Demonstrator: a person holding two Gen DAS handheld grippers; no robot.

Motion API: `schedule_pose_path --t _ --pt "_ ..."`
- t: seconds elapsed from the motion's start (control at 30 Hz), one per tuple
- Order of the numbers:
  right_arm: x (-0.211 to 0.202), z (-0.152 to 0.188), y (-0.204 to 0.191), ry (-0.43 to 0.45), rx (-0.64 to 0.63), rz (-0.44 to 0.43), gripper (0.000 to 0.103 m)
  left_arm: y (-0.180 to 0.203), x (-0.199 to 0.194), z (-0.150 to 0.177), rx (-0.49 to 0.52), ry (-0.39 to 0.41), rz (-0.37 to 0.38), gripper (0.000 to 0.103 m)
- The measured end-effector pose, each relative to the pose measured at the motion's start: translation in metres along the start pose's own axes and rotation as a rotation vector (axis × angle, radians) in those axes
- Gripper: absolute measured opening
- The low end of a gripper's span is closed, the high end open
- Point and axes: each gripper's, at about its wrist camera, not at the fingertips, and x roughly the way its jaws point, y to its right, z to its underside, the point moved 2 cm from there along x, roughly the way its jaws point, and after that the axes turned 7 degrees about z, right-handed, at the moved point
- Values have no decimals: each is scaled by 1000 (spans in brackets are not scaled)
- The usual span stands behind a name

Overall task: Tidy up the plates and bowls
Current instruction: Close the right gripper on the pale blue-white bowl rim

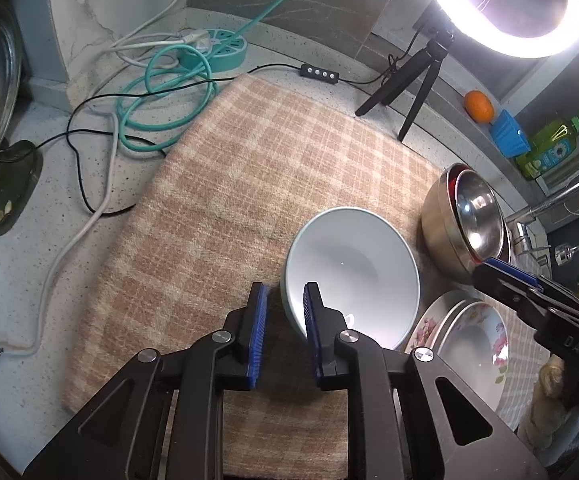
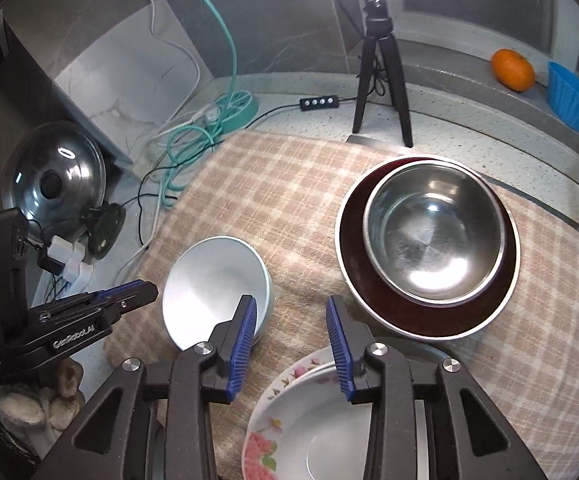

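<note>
A white bowl [image 1: 353, 272] [image 2: 213, 280] stands upright on the checked cloth [image 1: 229, 200] [image 2: 289, 184]. My left gripper [image 1: 285, 288] [image 2: 145, 292] hovers at the bowl's near-left rim with its jaws a little apart. One finger is over the bowl's inside, the other is outside, and the pads do not press on the rim. My right gripper [image 2: 289, 300] [image 1: 493, 272] is open over bare cloth, between the white bowl and a steel bowl [image 2: 433, 232] [image 1: 477, 216] that is nested in a dark red one [image 2: 369, 308]. Stacked flowered plates [image 2: 289, 420] [image 1: 473, 344] lie just below it.
A ring light [image 1: 505, 0] on a black tripod [image 2: 381, 80] stands behind the cloth. Coiled cables and a teal power strip [image 1: 213, 48] lie at the back left, near a pot lid [image 2: 57, 180]. An orange [image 2: 512, 69], a blue cup [image 2: 569, 96] and a green bottle [image 1: 553, 144] sit on the ledge.
</note>
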Motion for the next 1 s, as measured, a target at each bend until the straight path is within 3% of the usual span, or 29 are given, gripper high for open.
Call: schedule_pose_path --t 0.57,1.0 --pt "61 3 -15 -137 -15 39 33 -6 20 -2 16 -42 15 17" --pt "71 2 -24 -171 -36 19 9 -2 28 -3 36 -54 19 8"
